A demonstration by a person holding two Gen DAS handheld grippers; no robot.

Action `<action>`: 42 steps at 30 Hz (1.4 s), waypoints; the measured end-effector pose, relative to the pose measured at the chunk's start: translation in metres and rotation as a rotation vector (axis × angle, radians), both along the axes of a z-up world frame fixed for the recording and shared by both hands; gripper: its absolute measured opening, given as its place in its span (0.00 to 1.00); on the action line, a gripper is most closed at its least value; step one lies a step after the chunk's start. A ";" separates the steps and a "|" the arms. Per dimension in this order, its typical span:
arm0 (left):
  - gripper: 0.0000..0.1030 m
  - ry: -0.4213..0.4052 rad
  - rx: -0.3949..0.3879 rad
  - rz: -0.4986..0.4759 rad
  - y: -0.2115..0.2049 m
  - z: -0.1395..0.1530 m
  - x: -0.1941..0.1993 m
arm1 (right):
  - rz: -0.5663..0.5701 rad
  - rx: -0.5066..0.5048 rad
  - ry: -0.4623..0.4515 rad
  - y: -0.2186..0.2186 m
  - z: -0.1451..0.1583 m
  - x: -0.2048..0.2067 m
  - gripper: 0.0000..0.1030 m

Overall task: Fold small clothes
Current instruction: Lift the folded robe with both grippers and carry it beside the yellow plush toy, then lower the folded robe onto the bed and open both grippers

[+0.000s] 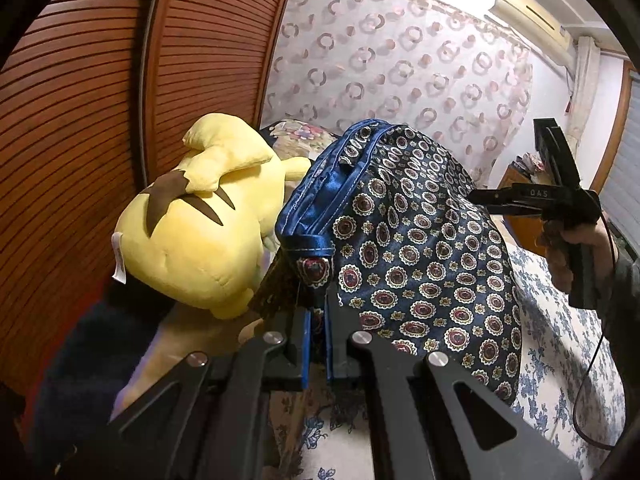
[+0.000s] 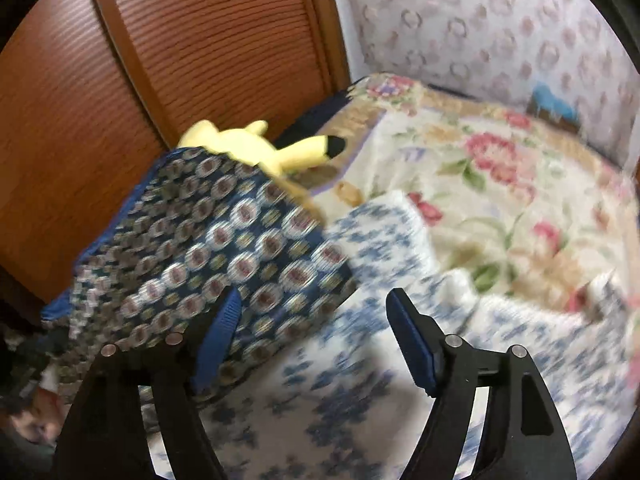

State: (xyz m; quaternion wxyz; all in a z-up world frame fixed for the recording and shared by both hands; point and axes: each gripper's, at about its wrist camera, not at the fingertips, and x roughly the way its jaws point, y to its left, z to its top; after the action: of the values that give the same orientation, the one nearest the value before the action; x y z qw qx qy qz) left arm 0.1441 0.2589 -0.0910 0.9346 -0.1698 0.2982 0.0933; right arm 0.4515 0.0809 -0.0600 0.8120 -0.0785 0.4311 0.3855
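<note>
Left wrist view: we see our left tool (image 1: 316,344) clamped on the blue waistband of the patterned shorts (image 1: 420,248), lifted above the bed (image 1: 560,344) beside a yellow plush toy (image 1: 192,232). Our right tool (image 2: 316,340) stands apart, holding nothing.

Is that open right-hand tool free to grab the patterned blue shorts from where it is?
Probably yes. The right tongs are open beside the patterned shorts, which the left tongs hold up above the bed. Nothing lies between them.
</note>
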 end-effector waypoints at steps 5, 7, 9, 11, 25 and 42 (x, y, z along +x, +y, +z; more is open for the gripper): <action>0.02 -0.014 -0.007 0.006 -0.001 0.001 -0.004 | 0.009 0.061 0.088 0.011 -0.010 0.004 0.67; 0.02 -0.017 -0.002 0.009 -0.002 0.003 -0.005 | 0.028 0.085 0.097 0.017 -0.006 0.006 0.33; 0.02 -0.020 0.002 0.017 -0.002 0.004 -0.007 | 0.050 0.092 0.058 0.024 0.005 0.005 0.12; 0.02 -0.030 0.009 0.031 -0.002 0.006 -0.011 | 0.077 0.089 0.001 0.033 0.016 0.002 0.08; 0.40 0.013 0.094 0.024 -0.002 0.018 -0.018 | 0.040 -0.091 -0.328 0.053 0.030 -0.037 0.61; 0.56 -0.046 0.184 -0.025 -0.030 0.063 -0.026 | 0.188 -0.013 -0.222 0.056 -0.014 -0.077 0.62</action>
State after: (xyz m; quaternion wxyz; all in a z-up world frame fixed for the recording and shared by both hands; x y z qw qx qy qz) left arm 0.1178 0.2293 -0.0283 0.9539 -0.0817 0.2690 0.1049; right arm 0.3749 0.1369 -0.0744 0.8145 -0.1662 0.3318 0.4459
